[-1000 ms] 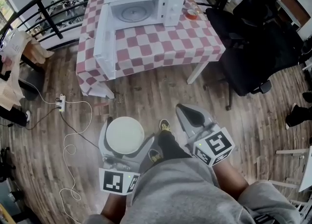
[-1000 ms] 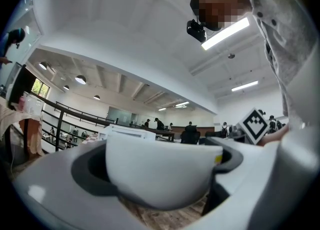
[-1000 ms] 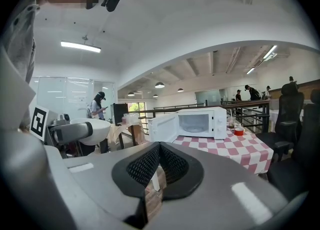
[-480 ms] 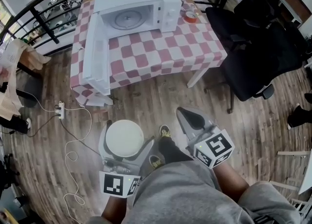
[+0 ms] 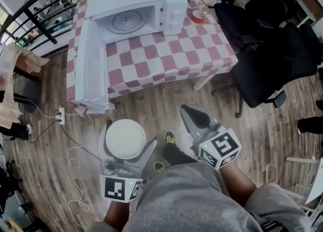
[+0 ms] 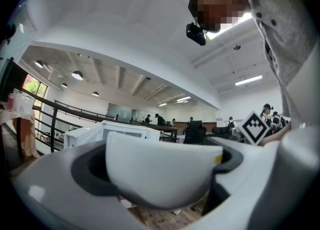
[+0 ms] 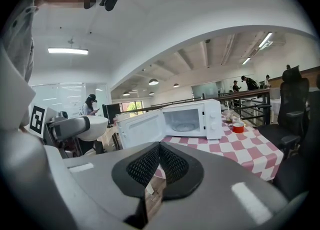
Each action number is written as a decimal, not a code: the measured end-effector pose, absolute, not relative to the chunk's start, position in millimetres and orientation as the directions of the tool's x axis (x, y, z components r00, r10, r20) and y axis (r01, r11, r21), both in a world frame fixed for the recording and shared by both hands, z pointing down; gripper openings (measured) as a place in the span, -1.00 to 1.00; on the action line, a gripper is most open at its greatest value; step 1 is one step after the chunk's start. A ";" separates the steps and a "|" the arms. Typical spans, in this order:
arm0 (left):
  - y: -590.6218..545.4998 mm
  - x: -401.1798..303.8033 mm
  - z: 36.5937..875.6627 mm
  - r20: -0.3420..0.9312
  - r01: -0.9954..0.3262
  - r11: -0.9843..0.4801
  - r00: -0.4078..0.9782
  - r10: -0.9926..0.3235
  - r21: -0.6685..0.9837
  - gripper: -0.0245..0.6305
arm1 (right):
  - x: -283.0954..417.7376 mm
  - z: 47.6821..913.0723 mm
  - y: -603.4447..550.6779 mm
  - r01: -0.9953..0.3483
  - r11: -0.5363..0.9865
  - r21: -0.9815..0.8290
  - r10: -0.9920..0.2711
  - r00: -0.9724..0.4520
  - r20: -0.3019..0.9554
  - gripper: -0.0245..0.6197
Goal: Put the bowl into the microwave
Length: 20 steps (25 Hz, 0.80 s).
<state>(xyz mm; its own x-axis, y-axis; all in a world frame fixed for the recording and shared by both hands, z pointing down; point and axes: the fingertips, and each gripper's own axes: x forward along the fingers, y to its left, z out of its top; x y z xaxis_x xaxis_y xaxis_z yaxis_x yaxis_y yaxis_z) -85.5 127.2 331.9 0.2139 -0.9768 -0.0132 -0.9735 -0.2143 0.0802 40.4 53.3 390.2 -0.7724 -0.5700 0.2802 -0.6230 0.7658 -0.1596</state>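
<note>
Bowl (image 5: pixel 125 138) clenched in left gripper (image 5: pixel 127 143), well apart from microwave (image 5: pixel 133 4); right gripper (image 5: pixel 192 115) closed, empty.

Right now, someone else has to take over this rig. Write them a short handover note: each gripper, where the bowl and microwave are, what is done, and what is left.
Left gripper: shut on the white bowl, held upright over the wooden floor, short of the table.
Right gripper: jaws together, empty.
Microwave: on the checkered table, door swung wide open, turntable bare.
Done: bowl gripped, door open.
Left: carry the bowl to the table, set it on the turntable, release. The right gripper looks free to close the door if wanted.
</note>
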 end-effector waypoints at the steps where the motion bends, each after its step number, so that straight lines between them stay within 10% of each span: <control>1: 122.0 -86.0 331.8 -0.012 -0.974 -0.212 0.212 -0.977 0.080 0.72 | 39.4 390.6 48.0 -0.620 0.768 -0.161 -0.567 -0.775 0.280 -0.93; 20: 73.2 -84.7 325.5 -0.011 -0.982 -0.183 0.183 -0.983 0.052 0.72 | 35.2 392.2 -2.8 -0.590 0.787 -0.180 -0.538 -0.799 0.268 -0.93</control>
<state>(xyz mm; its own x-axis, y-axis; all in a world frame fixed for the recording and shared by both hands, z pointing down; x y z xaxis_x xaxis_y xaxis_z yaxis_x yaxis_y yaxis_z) -84.7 73.2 325.5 0.1827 -0.9831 -0.0115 -0.9817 -0.1830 0.0521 35.2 -2.8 392.2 -0.7992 -0.5378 0.2684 -0.5900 0.7872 -0.1795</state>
